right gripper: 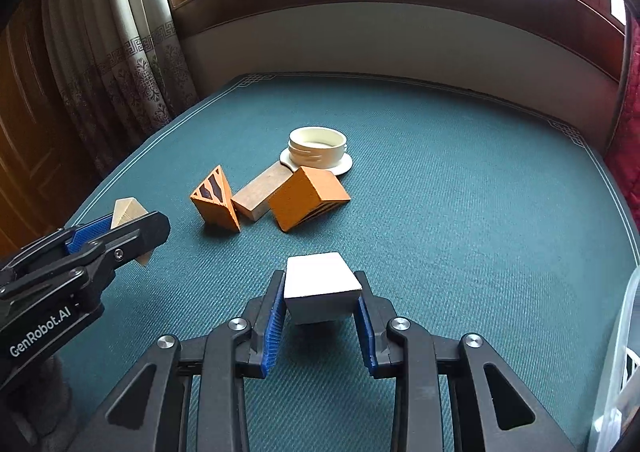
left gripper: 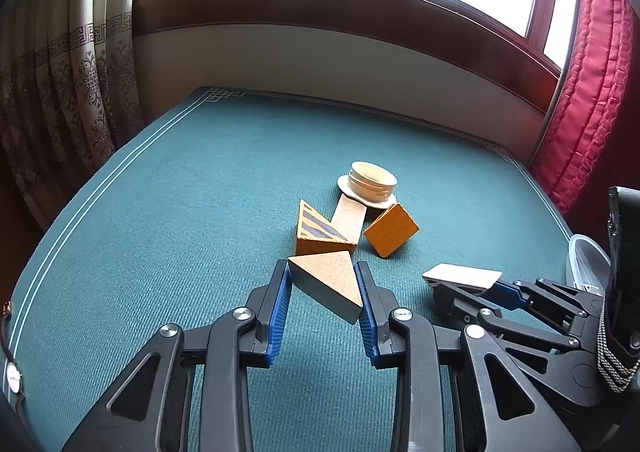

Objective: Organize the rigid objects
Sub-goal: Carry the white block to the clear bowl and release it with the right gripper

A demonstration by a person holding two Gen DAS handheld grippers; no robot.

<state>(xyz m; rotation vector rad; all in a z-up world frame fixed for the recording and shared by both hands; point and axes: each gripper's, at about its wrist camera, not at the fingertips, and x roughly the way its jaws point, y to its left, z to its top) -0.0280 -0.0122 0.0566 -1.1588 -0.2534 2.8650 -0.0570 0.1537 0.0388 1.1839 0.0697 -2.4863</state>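
The left tool (left gripper: 322,284) grips one pale wooden triangular block (left gripper: 328,284) and the right tool (right gripper: 322,294) grips one white block (right gripper: 322,284), both apparently lifted just off the green surface (left gripper: 180,192). A clear plastic container (right gripper: 618,352), partly cut off, lies just right of the right tool, nearer that hand. Ahead of both tools lie two orange wedges (right gripper: 216,198), one plain plank (right gripper: 260,188) with its long axis running away, and one cream ring (right gripper: 317,146).

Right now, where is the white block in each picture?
Left wrist view: the white block sits at the right, below the middle, pinched in the right gripper.
Right wrist view: the white block sits bottom centre, between the right gripper's own blue pads.
Shared landmark: the cream round lid beyond the orange blocks.
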